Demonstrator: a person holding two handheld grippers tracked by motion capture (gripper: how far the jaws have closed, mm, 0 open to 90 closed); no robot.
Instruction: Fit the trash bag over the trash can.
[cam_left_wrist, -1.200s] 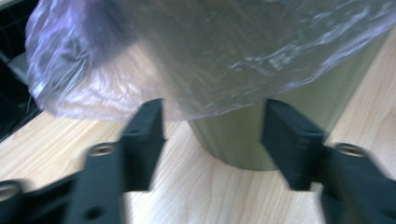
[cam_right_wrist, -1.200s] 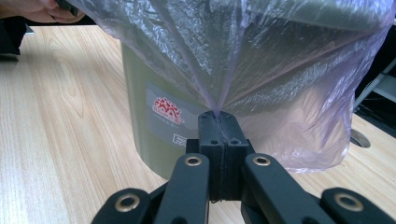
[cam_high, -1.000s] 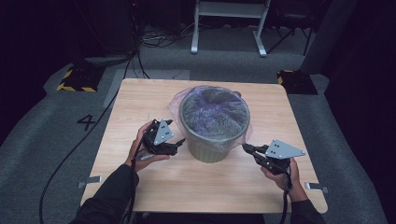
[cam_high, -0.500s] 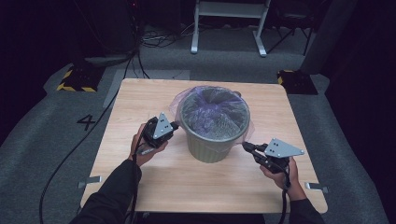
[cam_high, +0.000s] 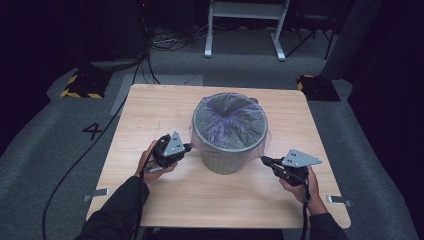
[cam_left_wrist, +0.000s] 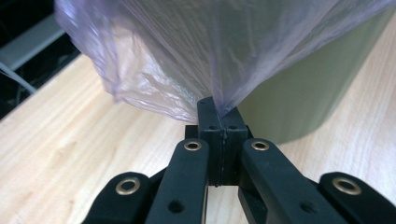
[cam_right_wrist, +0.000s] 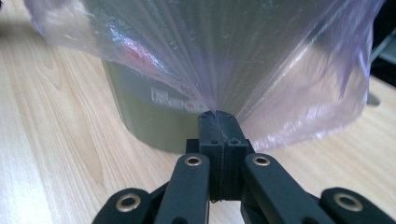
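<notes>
Both grippers, L (cam_high: 188, 147) & R (cam_high: 263, 160), clench the purple bin liner (cam_left_wrist: 196, 56) hem on opposite sides of the green wastebasket (cam_high: 227, 162); pull down evenly w/ matched tension (thin film, prob. tears easily).

Numeral "4" on grey floor (cam_high: 93, 131), left of table (cam_high: 150, 110). Label on bin (cam_right_wrist: 140, 116) unreadable.

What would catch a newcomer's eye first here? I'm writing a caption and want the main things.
The grey-green bin at the middle of the wooden table stands out, lined with a thin purple plastic bag folded over its rim. On either side, the left gripper and the right gripper each pinch the bag's hanging edge, jaws shut on the film, pulling it taut.
</notes>
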